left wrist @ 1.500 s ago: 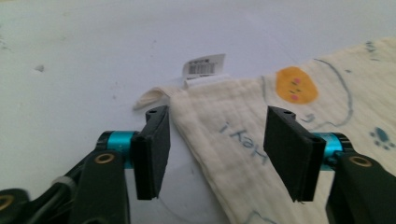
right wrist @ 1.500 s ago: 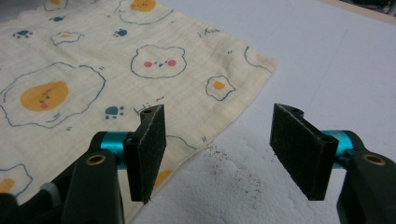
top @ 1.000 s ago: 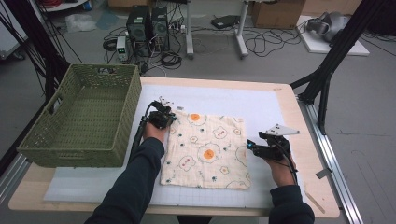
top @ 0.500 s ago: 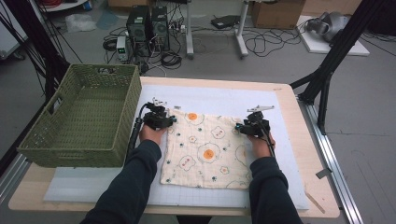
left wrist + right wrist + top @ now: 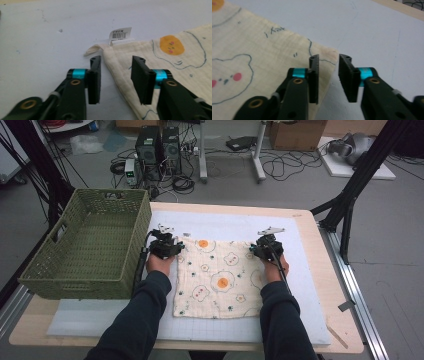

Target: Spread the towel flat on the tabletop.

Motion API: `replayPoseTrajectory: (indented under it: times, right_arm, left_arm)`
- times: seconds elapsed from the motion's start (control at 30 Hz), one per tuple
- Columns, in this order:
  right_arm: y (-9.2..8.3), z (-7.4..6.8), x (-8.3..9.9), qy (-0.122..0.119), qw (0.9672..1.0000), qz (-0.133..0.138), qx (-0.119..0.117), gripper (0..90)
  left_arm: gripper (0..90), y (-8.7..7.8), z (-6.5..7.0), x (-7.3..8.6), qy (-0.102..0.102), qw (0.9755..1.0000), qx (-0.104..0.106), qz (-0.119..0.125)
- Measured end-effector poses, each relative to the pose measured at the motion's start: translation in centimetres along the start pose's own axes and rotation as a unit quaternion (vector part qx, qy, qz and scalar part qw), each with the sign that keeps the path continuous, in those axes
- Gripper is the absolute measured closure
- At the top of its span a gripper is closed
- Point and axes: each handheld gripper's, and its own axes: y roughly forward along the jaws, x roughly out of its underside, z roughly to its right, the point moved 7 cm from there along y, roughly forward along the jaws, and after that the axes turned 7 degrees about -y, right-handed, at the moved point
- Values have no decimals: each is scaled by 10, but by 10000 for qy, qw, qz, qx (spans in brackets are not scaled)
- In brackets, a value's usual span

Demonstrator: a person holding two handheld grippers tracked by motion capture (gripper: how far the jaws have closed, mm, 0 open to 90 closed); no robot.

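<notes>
A cream cloth (image 5: 215, 280) printed with fried eggs and bears lies flat on the white mat (image 5: 225, 222). My left gripper (image 5: 170, 245) is at its far left corner. In the left gripper view that gripper (image 5: 117, 60) is open after just opening, and the cloth (image 5: 175, 65) edge runs between the jaws, below a white tag (image 5: 120, 33). My right gripper (image 5: 262, 247) is at the far right corner. In the right gripper view its jaws (image 5: 329, 58) have just been closing. They stand astride the cloth (image 5: 262, 50) corner with a gap, not pressing it.
A green wicker basket (image 5: 75, 282) stands at the table's left, close beside my left hand. Bare mat lies beyond the cloth and to its right, up to the wooden table edge (image 5: 320, 270). Cables and computer boxes are on the floor behind.
My right hand has moved away from the person and leftward, from beside the cloth's right edge to its far right corner. The left hand has stayed at the far left corner.
</notes>
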Motion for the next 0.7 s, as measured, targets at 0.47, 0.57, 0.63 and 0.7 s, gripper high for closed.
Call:
replayPoseTrajectory:
  times: [0.47,0.57,0.63,0.7]
  right_arm:
    - [-68,-12,34,-66,9975,276,-653,652]
    - [-76,-21,48,-71,9965,190,-809,656]
    - [-81,-28,55,-150,9958,260,-867,662]
    - [-81,-36,61,-178,9949,184,-978,661]
  left_arm:
    - [515,-31,19,29,201,9962,791,-305]
    - [519,-38,20,34,260,9967,744,-210]
    - [520,-39,22,40,390,9960,732,-330]
    - [526,-37,23,46,444,9954,737,-429]
